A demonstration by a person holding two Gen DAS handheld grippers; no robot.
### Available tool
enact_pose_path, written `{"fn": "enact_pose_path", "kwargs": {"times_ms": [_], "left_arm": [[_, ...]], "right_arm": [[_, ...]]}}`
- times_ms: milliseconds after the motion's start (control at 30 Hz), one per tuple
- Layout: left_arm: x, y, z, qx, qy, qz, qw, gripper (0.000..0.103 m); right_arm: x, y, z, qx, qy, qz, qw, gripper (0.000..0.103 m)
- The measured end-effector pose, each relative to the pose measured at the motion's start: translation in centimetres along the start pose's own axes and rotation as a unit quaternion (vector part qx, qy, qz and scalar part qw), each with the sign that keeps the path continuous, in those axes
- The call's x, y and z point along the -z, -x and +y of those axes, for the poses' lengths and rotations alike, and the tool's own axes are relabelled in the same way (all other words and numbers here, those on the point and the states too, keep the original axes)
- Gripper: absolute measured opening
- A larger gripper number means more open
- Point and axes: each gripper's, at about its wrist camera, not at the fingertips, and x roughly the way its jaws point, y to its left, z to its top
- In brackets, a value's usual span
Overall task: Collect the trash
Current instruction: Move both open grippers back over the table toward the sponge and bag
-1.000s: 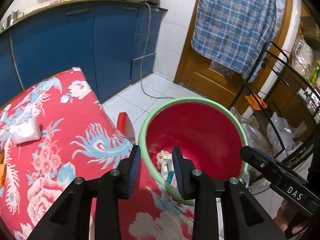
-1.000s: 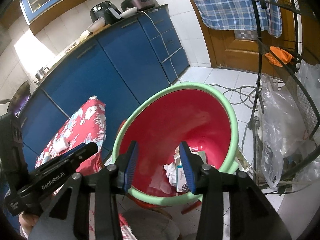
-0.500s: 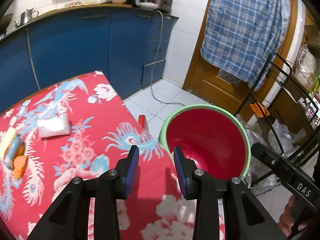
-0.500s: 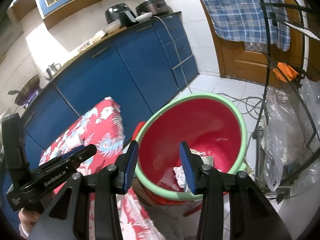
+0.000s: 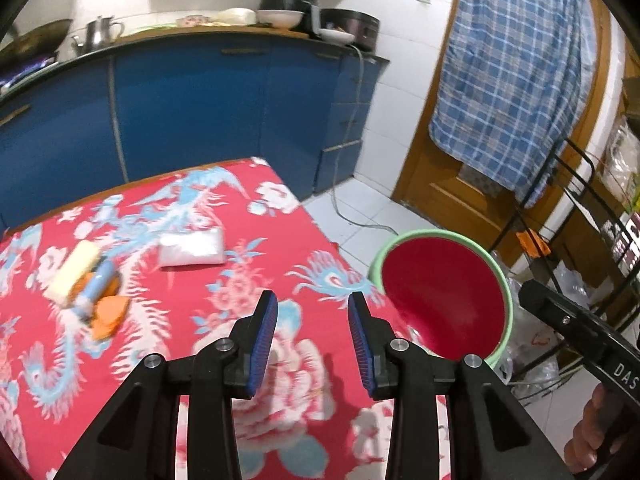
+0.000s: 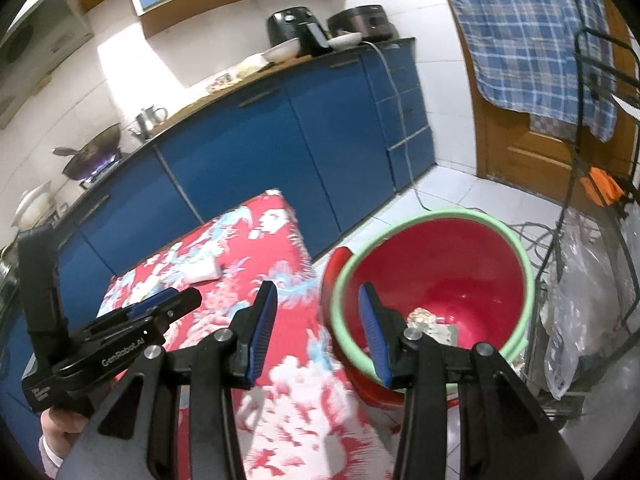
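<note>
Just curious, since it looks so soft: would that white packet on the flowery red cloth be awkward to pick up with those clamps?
Probably not. The white packet lies flat with rounded, puffy edges, so it likely squashes rather than resists, and seems light. Its surface looks like shiny film, so it might slip a little between the pads. Lying flat on the tablecloth, it should not roll.

Indoor light, moderately bright. A blown-out glare patch is seen on the wall tiles (image 6: 132, 60) at 11 o'clock in the right view. Motion blur is spread over the tablecloth (image 5: 168, 248) and bucket (image 6: 436, 276). Strong fisheye bending and black vignetting are found at all corners. Soft shadows are cast under the fingers (image 5: 260, 340).
</note>
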Motion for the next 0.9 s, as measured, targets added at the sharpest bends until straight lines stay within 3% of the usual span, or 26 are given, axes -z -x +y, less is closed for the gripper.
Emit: {"fn": "enact_pose_path", "kwargs": {"times_ms": [267,767,900], "left_arm": [[0.0,2.7,4.7,-0.040,0.030,-0.023,0.9985,0.038],[0.3,4.9,14.2,-0.129,0.086,-0.030,0.9875,0.039],[0.4,4.6,16.0,-0.141,0.097,-0.025,0.9850,0.043]], "right_arm": [[-0.8,-1.0,4.1,-0.044,0.038,0.016,0.998,0.045],[-1.3,-5.8,10.9,-0.081,0.081,0.047,0.992,0.048],[-1.4,-7.4,12.5,-0.086,0.092,0.055,0.991,0.058]]}}
